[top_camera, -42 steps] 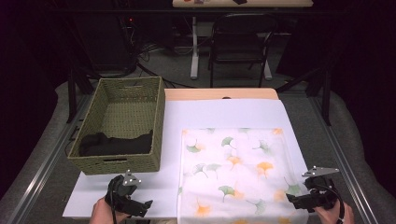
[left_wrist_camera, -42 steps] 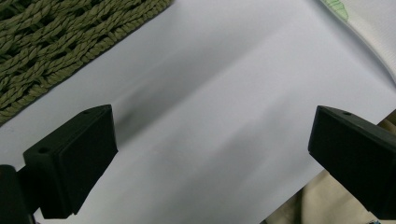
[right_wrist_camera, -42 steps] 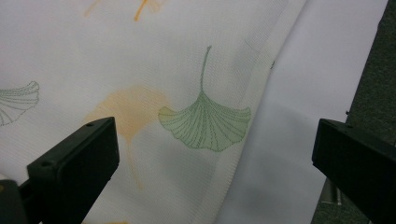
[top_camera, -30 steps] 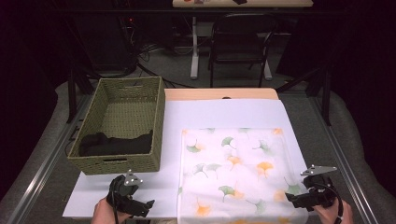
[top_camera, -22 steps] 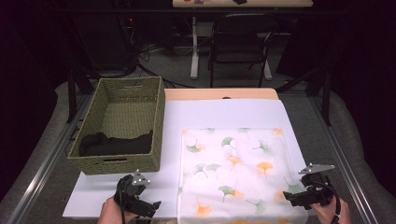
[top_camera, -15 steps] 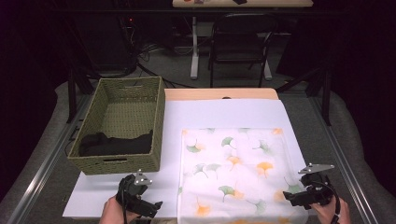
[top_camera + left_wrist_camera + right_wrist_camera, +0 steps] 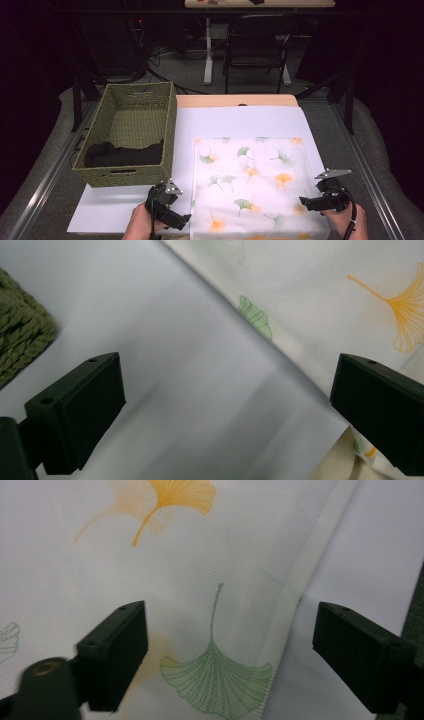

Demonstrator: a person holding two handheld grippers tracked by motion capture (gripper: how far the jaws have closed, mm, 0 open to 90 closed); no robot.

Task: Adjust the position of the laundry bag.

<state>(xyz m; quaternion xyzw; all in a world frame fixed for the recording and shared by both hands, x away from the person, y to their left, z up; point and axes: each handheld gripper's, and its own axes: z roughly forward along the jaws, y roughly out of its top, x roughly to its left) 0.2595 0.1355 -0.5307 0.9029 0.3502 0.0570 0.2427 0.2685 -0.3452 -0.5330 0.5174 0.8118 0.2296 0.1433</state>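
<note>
Fingers (image 7: pixel 75 415) of the left gripper (image 7: pixel 167 207) spread wide, nothing between the pads; under them the white sheet (image 7: pixel 125 205), with the cloth's left edge running across toward the right-hand finger in the left gripper view; left gripper sits at about 9 o'clock of the cloth's near corner, just beside the edge, not touching as far as can be told.

Right gripper (image 7: pixel 320 201) at roughly 4 o'clock of the cloth, over its right hem; its fingers (image 7: pixel 116 652) also apart, having just been closing a little; the hem and a green ginkgo leaf print lie between them, pads not pressing on the fabric.

Ginkgo-print cloth (image 7: pixel 252 185) lies flat and spread on the white sheet, near the front of the surface (image 7: pixel 235 100); leaves in green and orange on cream.

Woven basket (image 7: pixel 131 135) at 10 o'clock of the cloth, its right wall just beside the cloth's far left corner; a dark garment (image 7: pixel 122 155) bunched at its near end.

Folding chair (image 7: pixel 255 50) stands beyond the surface at 12 o'clock.
</note>
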